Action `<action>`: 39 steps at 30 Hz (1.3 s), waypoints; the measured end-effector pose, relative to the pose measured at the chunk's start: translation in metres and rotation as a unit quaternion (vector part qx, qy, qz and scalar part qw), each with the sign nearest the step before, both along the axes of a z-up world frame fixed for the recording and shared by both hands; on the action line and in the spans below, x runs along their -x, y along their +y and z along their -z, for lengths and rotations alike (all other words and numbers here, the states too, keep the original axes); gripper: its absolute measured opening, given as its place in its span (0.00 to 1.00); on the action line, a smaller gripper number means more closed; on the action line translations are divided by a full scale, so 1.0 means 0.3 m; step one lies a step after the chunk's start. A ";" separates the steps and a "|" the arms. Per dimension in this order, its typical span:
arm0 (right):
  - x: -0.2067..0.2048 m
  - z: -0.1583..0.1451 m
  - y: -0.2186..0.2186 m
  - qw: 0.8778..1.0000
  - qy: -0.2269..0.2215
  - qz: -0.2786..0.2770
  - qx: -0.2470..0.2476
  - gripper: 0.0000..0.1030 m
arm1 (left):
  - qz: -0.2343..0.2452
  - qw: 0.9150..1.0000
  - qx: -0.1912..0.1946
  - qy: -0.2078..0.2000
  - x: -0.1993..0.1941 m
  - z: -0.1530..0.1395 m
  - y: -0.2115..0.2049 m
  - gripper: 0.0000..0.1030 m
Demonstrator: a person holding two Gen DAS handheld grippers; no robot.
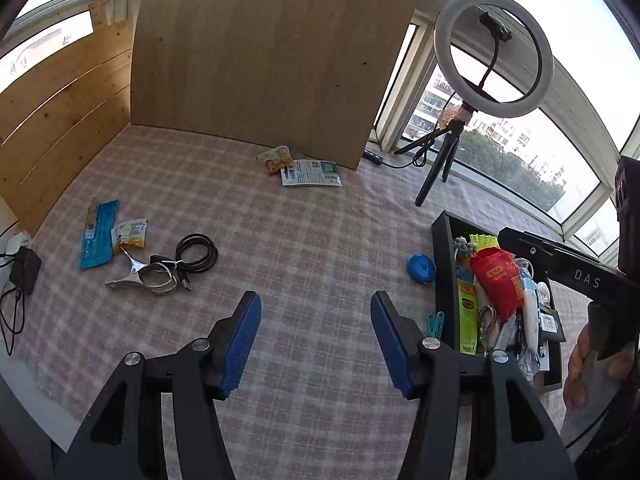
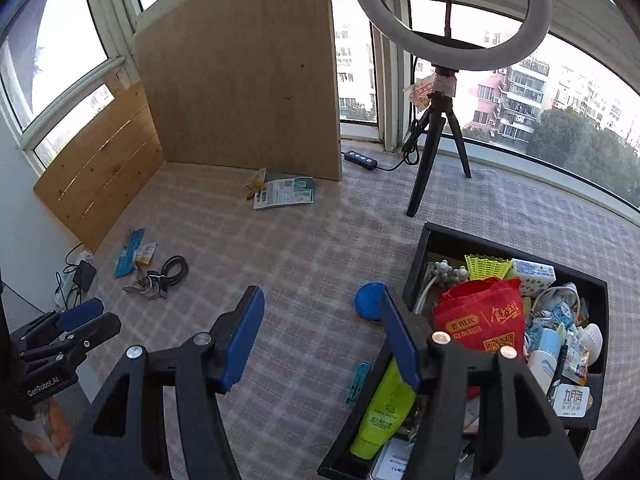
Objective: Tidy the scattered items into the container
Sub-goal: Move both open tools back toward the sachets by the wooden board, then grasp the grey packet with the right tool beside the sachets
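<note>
Plainly, both grippers stand wide open with nothing between their blue pads. The left gripper (image 1: 316, 344) hangs over bare checked cloth (image 1: 288, 240) just left of the black container (image 1: 442, 280); the right gripper (image 2: 324, 340) has one finger over the container's near wall and the other over the cloth beside it.

The container is already heaped: a red bag (image 2: 480, 312), a lime tube (image 2: 384, 404), a yellow shuttlecock (image 2: 488, 266) and more. Still outside it, touching or just beside its left wall, lie a blue round thing (image 1: 421, 267) and a teal clip (image 1: 435, 322). Well apart to its left sit a coiled black cable (image 1: 197, 251), a metal clamp (image 1: 136, 276) and blue and orange packets (image 1: 98, 234); far behind, a leaflet (image 1: 311, 174) with a snack packet.

This looks like the pause between one drop and the next pick. The nearest candidates are the clip and the blue round thing: lower one gripper, straddle it, close.
</note>
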State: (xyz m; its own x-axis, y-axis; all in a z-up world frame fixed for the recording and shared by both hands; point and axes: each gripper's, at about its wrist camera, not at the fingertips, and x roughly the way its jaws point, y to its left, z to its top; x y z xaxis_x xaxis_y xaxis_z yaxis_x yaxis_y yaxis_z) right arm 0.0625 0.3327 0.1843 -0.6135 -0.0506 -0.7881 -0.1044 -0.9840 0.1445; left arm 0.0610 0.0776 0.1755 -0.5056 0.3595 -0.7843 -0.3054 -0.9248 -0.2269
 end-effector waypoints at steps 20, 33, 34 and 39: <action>0.382 0.050 -0.326 0.997 -0.054 -0.054 -0.015 0.61 | -0.060 0.996 -0.054 -0.043 0.458 0.054 -0.394 0.58; 0.765 0.353 -0.057 0.987 -0.129 0.031 0.088 0.62 | 0.120 0.990 0.029 -0.067 0.807 0.267 0.045 0.72; 0.790 0.378 -0.042 0.986 -0.133 0.029 0.094 0.62 | 0.135 0.988 0.039 -0.067 0.825 0.287 0.077 0.73; 0.873 0.444 -0.004 0.987 -0.132 0.021 0.086 0.62 | 0.171 0.981 0.057 -0.074 0.938 0.360 0.179 0.73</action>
